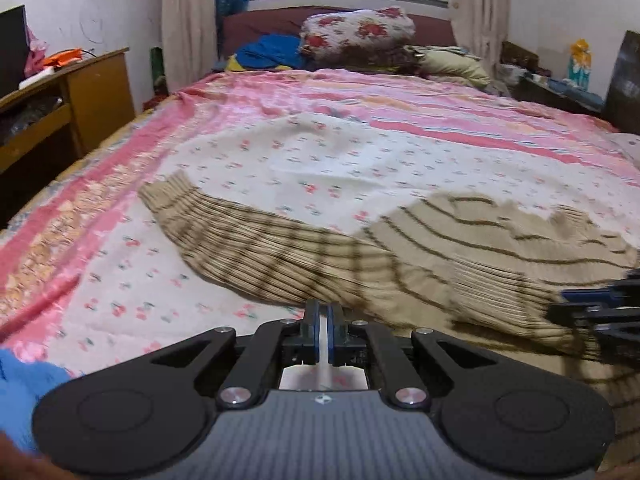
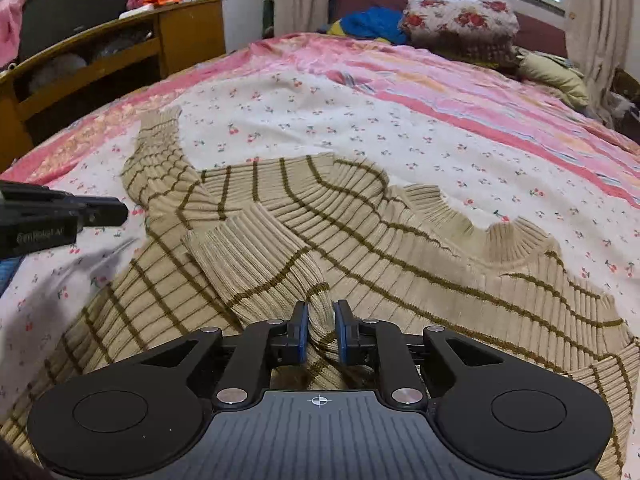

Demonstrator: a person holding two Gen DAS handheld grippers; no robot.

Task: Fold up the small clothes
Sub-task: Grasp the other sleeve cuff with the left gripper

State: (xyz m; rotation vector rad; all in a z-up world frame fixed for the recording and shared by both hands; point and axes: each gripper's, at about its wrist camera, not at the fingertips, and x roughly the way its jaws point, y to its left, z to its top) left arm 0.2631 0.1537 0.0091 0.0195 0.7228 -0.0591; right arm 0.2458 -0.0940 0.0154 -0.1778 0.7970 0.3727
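Observation:
A beige ribbed sweater with dark brown stripes (image 2: 360,232) lies spread on the bed, neck toward the far right; one sleeve (image 2: 156,148) stretches to the far left, the other sleeve (image 2: 260,256) is folded over the body. It also shows in the left wrist view (image 1: 280,256). My right gripper (image 2: 320,324) is shut on the folded sleeve near its shoulder end. My left gripper (image 1: 323,320) is shut and empty, just off the sweater's near edge; it shows at the left in the right wrist view (image 2: 100,210). The right gripper shows at the right edge in the left wrist view (image 1: 600,312).
The bed has a white cherry-print sheet (image 2: 320,112) over a pink striped cover (image 2: 460,80). A floral bundle (image 2: 460,28), blue cloth (image 2: 372,20) and a pillow lie at the headboard. A wooden desk (image 2: 120,52) stands at the left. Blue fabric (image 1: 24,392) lies near left.

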